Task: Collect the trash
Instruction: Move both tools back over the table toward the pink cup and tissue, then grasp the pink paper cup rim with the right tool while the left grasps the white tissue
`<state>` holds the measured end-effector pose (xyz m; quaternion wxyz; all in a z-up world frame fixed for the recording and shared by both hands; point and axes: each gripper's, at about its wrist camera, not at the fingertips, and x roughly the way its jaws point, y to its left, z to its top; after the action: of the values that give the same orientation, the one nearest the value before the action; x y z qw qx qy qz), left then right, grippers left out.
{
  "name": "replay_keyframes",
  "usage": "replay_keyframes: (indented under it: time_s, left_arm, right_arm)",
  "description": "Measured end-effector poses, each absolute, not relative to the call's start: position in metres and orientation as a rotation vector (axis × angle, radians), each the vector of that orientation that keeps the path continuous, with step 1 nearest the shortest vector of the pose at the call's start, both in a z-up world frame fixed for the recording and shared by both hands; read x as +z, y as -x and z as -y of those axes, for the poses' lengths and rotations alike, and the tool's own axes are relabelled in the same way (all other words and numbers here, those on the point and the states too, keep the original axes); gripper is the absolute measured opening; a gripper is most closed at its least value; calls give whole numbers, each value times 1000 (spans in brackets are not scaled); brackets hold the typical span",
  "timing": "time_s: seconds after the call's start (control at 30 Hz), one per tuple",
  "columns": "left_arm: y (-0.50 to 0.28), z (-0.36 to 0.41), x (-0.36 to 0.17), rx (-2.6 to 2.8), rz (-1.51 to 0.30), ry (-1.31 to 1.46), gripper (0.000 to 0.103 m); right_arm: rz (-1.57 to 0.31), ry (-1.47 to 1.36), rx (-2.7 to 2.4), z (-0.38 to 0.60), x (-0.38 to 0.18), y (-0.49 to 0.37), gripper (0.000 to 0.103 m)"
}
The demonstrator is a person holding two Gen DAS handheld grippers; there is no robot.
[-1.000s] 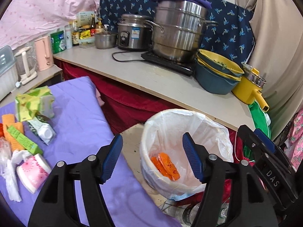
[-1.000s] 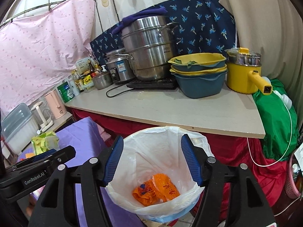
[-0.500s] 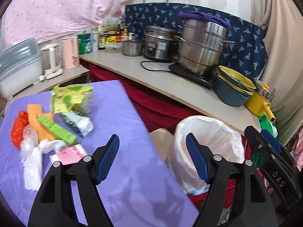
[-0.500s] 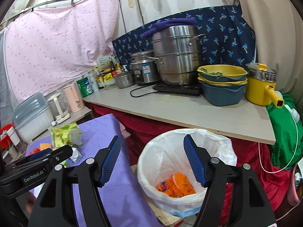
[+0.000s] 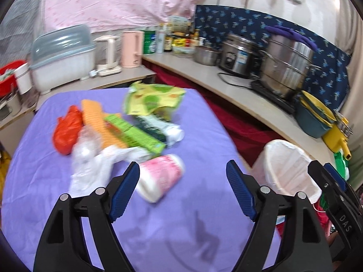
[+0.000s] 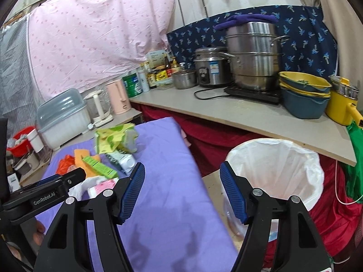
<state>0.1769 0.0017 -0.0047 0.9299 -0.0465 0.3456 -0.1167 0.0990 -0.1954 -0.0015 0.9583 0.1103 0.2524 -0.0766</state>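
Trash lies on the purple table (image 5: 199, 136): a pink-and-white cup (image 5: 160, 176) on its side, a green box (image 5: 133, 133), a yellow-green wrapper (image 5: 152, 99), an orange sponge (image 5: 95, 117), a red bag (image 5: 67, 131), a crumpled white bag (image 5: 90, 167). My left gripper (image 5: 182, 190) is open and empty, just above the table with the cup by its left finger. My right gripper (image 6: 182, 190) is open and empty over the table's right edge, beside the white-lined bin (image 6: 274, 170), which also shows in the left wrist view (image 5: 285, 170).
A counter (image 6: 226, 115) behind holds steel pots (image 6: 254, 56), stacked bowls (image 6: 304, 95), a yellow pot (image 6: 342, 104), bottles and a pink kettle (image 6: 118, 99). A covered dish rack (image 5: 61, 56) stands at the left. Red cloth (image 6: 204, 136) hangs under the counter.
Both grippers have swung left and up, away from over the bin toward the table. The trash pile now sits ahead of the left gripper. Both stayed open.
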Motion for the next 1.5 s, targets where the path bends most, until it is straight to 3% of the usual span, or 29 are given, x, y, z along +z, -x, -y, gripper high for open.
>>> replay_keyframes:
  time_s: [0.33, 0.63, 1.5]
  left_arm:
    - [-179, -85, -36, -107, -765, 119, 76]
    - [-183, -138, -61, -36, -807, 137, 83]
    - [-213, -170, -126, -28, -945, 192, 86]
  right_arm:
    - [-590, -202, -62, 128, -26, -121, 66]
    - [-664, -187, -6, 79, -52, -144, 66]
    - [-796, -167, 15, 31, -111, -198, 61]
